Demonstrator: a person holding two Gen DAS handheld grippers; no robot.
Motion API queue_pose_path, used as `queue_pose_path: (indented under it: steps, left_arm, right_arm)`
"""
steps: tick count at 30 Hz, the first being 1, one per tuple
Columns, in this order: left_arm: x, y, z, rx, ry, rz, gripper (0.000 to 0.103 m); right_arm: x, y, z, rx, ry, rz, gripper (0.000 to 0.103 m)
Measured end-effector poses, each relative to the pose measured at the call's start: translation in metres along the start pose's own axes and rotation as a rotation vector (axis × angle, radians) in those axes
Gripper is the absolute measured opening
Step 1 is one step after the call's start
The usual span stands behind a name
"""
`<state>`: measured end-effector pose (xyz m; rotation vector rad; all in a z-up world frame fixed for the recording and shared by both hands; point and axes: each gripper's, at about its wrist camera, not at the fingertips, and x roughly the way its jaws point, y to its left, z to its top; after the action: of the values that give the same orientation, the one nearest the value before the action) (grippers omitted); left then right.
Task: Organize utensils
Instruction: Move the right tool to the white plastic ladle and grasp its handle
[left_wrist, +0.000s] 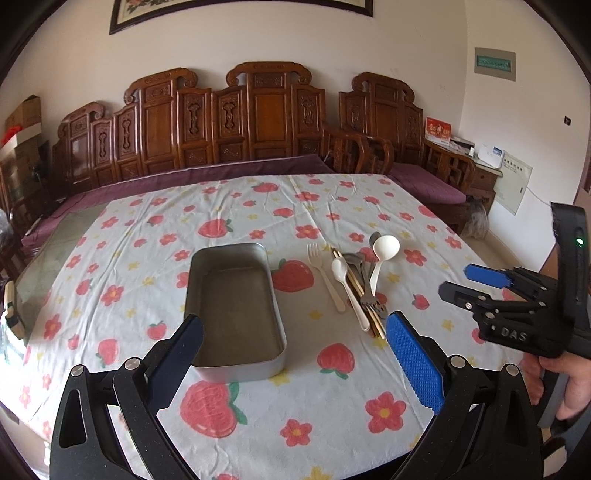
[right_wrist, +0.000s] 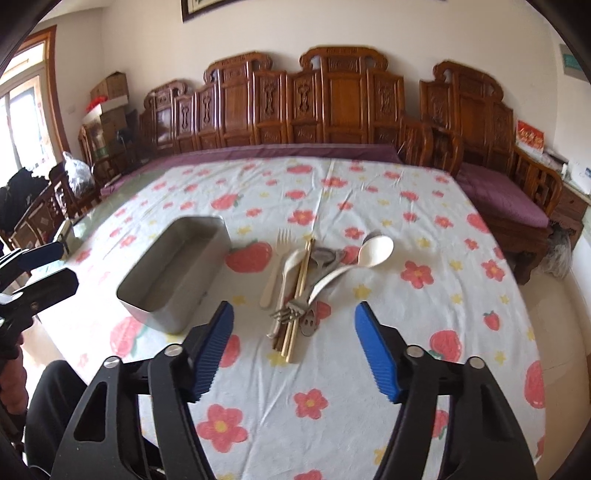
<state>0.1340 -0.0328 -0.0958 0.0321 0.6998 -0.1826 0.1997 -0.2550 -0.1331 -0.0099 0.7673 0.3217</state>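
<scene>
An empty grey metal tin (left_wrist: 236, 310) (right_wrist: 177, 269) lies on the strawberry-print tablecloth. To its right is a pile of utensils (left_wrist: 356, 284) (right_wrist: 306, 284): a white plastic fork (left_wrist: 320, 267), white spoons, a white ladle (left_wrist: 384, 254) (right_wrist: 369, 254), wooden chopsticks (right_wrist: 299, 295) and metal forks (right_wrist: 291, 312). My left gripper (left_wrist: 295, 343) is open and empty, just in front of the tin. My right gripper (right_wrist: 294, 334) is open and empty, above the near end of the pile; it also shows in the left wrist view (left_wrist: 458, 282).
The table (left_wrist: 295, 413) is covered by the flowered cloth. A carved wooden bench with purple cushions (left_wrist: 236, 122) runs behind it. A wooden chair (left_wrist: 436, 162) stands at the far right. The table's near edge is close below both grippers.
</scene>
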Motion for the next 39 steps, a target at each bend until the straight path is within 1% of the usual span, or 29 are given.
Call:
queue_pose_path:
  steps: [2, 9, 11, 13, 14, 20, 25, 30, 32, 35, 39]
  left_arm:
    - [0.008, -0.001, -0.001, 0.003, 0.015, -0.005, 0.096]
    - [0.030, -0.002, -0.002, 0.015, 0.051, -0.011, 0.096]
    - [0.035, -0.001, -0.003, 0.009, 0.062, -0.019, 0.096]
    - [0.042, 0.000, -0.003, 0.003, 0.074, -0.024, 0.096]
    - [0.044, 0.000, -0.003, 0.002, 0.079, -0.028, 0.096]
    - [0.057, -0.005, -0.004, 0.008, 0.093, -0.037, 0.096]
    - [0.068, -0.009, -0.001, 0.015, 0.104, -0.043, 0.096]
    - [0.078, -0.010, -0.002, 0.004, 0.124, -0.045, 0.095]
    - [0.080, -0.010, -0.003, 0.005, 0.128, -0.044, 0.095]
    - [0.083, -0.012, -0.004, 0.006, 0.135, -0.044, 0.095]
    - [0.085, -0.018, -0.006, 0.017, 0.142, -0.043, 0.095]
  right_arm:
    - [0.018, -0.006, 0.003, 0.003, 0.031, 0.006, 0.061]
    - [0.066, -0.016, 0.010, 0.017, 0.102, 0.026, 0.053]
    - [0.081, -0.019, 0.013, 0.022, 0.128, 0.027, 0.049]
    - [0.096, -0.023, 0.014, 0.029, 0.147, 0.019, 0.048]
    - [0.101, -0.026, 0.015, 0.037, 0.152, 0.021, 0.045]
    - [0.139, -0.051, 0.028, 0.110, 0.187, -0.002, 0.042]
    - [0.163, -0.065, 0.040, 0.177, 0.205, 0.005, 0.042]
    - [0.186, -0.077, 0.041, 0.250, 0.241, 0.009, 0.035]
    - [0.190, -0.080, 0.041, 0.274, 0.243, 0.022, 0.034]
    - [0.197, -0.091, 0.040, 0.353, 0.263, 0.071, 0.034]
    - [0.199, -0.094, 0.040, 0.387, 0.267, 0.070, 0.030]
